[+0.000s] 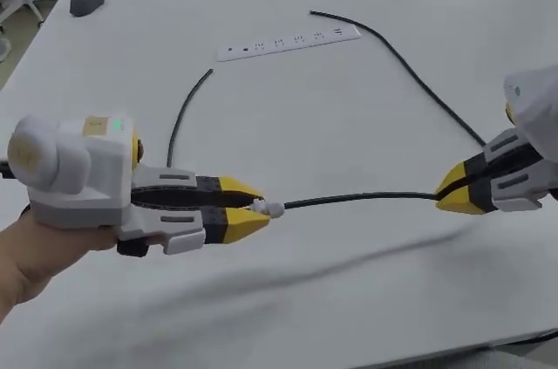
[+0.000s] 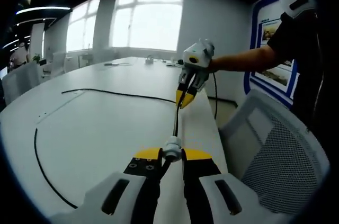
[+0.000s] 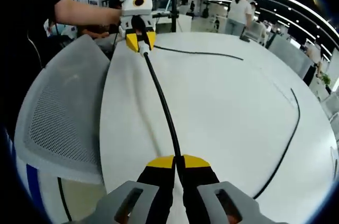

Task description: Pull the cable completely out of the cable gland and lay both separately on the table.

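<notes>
White table (image 1: 349,125) under both grippers. Left gripper (image 1: 260,206) jaws pinch the white cable gland (image 1: 272,209); right gripper (image 1: 440,196), partly cut off at the edge, is closed tight on the black cable (image 1: 357,198) strung between them.

My right gripper (image 3: 178,161) pinches the cable (image 3: 163,105), which runs taut over the table (image 3: 228,107) to my left gripper (image 3: 139,41), seemingly clamped on the white gland (image 3: 143,51); a chair (image 3: 58,113) stands alongside
</notes>
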{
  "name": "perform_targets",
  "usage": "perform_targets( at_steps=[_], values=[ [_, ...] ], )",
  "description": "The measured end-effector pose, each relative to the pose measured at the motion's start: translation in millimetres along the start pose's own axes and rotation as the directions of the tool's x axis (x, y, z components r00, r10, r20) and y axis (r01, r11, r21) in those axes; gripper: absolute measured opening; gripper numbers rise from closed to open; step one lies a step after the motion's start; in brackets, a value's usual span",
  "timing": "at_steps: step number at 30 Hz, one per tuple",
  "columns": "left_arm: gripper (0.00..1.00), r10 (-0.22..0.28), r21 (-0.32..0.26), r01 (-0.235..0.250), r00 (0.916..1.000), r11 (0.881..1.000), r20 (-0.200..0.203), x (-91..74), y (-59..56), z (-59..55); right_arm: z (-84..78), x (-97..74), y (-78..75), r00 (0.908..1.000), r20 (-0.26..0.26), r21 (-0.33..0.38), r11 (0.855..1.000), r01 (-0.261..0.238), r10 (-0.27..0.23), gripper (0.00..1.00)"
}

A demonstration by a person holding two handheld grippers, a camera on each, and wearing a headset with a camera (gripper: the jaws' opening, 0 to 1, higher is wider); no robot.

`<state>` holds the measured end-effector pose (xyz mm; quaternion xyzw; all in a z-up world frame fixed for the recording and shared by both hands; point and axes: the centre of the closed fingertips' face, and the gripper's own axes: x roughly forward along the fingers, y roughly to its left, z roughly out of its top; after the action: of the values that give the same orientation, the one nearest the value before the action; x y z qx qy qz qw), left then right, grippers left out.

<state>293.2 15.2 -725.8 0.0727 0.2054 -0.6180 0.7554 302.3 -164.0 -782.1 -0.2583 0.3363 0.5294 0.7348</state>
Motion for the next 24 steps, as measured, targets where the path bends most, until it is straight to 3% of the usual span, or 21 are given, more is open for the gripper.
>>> perform_targets(
  at_steps=[3, 5, 11, 14, 18, 20, 24],
  values=[
    [0.15, -0.003, 0.004, 0.003, 1.0, 1.0, -0.008, 1.2, -1.3, -0.7, -8.1, 4.7, 0.0, 0.9985, -0.055, -0.02, 1.0, 0.002, -0.003, 0.0],
    [0.15, -0.006, 0.013, 0.006, 0.9997, 1.0, -0.023, 2.3, -1.7, -2.7, -9.1, 6.3, 0.4, 0.9981, -0.061, -0.041, 0.999, 0.001, -0.004, 0.0],
    [0.15, 0.0, 0.013, 0.001, 0.9998, 1.0, -0.019, 2.1, 0.2, -1.9, -10.7, 4.7, 4.9, 0.9964, -0.079, 0.023, 0.999, -0.028, 0.029, 0.0],
    [0.15, 0.003, 0.014, -0.002, 0.9998, 1.0, -0.02, 1.1, 0.8, -2.1, -6.2, -1.5, 4.2, 0.9962, -0.085, 0.01, 1.0, -0.016, 0.017, 0.02],
    [0.15, 0.004, 0.02, -0.003, 0.9997, 1.0, -0.025, 0.1, 0.6, -2.8, 16.6, -8.1, 10.5, 0.9986, -0.019, 0.047, 0.998, -0.048, 0.049, 0.16],
    [0.15, 0.003, 0.022, -0.002, 0.9998, 1.0, -0.021, 0.3, 0.0, -1.6, 32.1, -10.7, 13.5, 0.9983, 0.014, 0.043, 0.997, -0.057, 0.057, 0.18],
    [0.15, -0.002, 0.036, 0.002, 1.0, 0.999, -0.009, 2.4, -4.6, 5.9, 80.1, -8.5, 29.2, 0.9854, 0.135, 0.023, 0.994, -0.107, 0.103, 0.17]
  ],
)
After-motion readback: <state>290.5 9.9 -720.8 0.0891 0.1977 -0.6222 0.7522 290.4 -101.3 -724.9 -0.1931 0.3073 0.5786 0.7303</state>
